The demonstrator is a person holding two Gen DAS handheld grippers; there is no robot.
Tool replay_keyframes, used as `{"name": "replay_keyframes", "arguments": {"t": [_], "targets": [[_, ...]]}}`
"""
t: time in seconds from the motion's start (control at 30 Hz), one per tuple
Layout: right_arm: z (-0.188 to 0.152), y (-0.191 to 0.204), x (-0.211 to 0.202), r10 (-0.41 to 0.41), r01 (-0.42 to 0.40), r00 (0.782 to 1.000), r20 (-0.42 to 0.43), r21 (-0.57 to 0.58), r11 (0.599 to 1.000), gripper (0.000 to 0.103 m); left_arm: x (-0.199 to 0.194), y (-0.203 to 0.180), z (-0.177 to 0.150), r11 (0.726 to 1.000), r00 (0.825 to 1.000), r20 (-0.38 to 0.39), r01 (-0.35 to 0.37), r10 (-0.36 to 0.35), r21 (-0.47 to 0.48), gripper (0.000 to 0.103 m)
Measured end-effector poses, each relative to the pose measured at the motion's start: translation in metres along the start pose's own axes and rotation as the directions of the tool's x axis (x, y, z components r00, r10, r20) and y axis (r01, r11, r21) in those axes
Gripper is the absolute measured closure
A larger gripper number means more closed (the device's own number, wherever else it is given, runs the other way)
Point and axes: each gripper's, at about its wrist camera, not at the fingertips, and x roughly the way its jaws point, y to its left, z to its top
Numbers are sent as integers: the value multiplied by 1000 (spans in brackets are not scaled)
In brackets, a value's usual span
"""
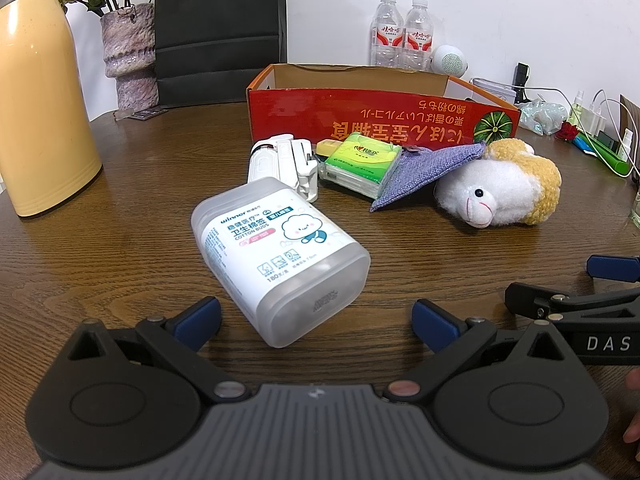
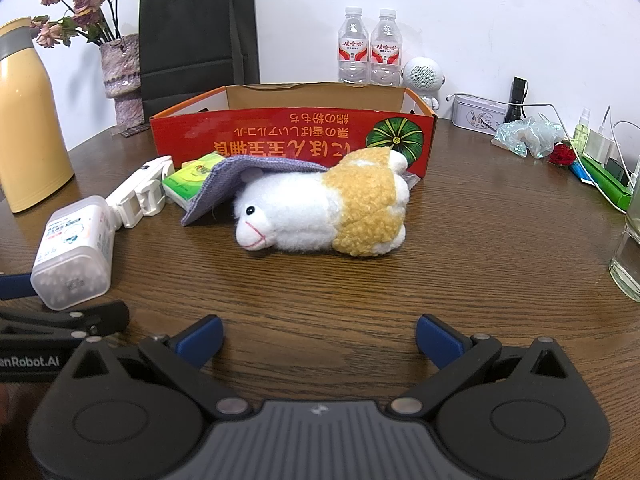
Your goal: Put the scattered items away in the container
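Observation:
A red cardboard box [image 1: 360, 110] [image 2: 280, 140] stands open at the back of the wooden table. In front of it lie a white folding device [image 1: 286, 164] [image 2: 138, 194], a green tissue pack [image 1: 362, 162] [image 2: 188, 182], a purple cloth [image 1: 424, 168] [image 2: 236, 178] and a white and yellow plush sheep [image 1: 500, 188] [image 2: 324, 210]. A frosted cotton-bud box [image 1: 276, 264] [image 2: 76, 252] lies on its side, its near end between the fingers of my open left gripper [image 1: 316, 326], not touched. My right gripper [image 2: 320, 342] stands open over bare table, short of the sheep.
A yellow flask [image 1: 40, 100] [image 2: 24, 132], a vase of dried flowers [image 2: 120, 80] and a black bag [image 2: 196, 36] stand at the left and back. Two water bottles [image 2: 368, 48], a round speaker [image 2: 424, 74], a tin, chargers and a glass [image 2: 628, 252] crowd the right.

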Motion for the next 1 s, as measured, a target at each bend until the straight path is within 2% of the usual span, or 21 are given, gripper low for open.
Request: {"name": "replay_keyframes", "arguments": {"t": [0.73,0.8,0.9,0.93,1.0], "targets": [[0,3,1,-1,1,1000,0,1,1000,0,-11,2,-6,1000,1000,8,13,-13,28,0],[-1,7,3,5,-5,1000,1,-2,1000,0,-30,8,-9,999,997,64,43,-45,32,0],[-2,5,1,49,-50,999,-10,-42,998,0,-54,27,-5,997,972,220,79,-79,8,0],[-1,1,0,54,-55,998,-13,-44,998,0,-53,33,0,996,969,232,87,-79,-22,0],[7,-9,-6,68,-68,997,21,-9,998,0,-36,40,13,990,978,187,106,-88,-90,0]]}}
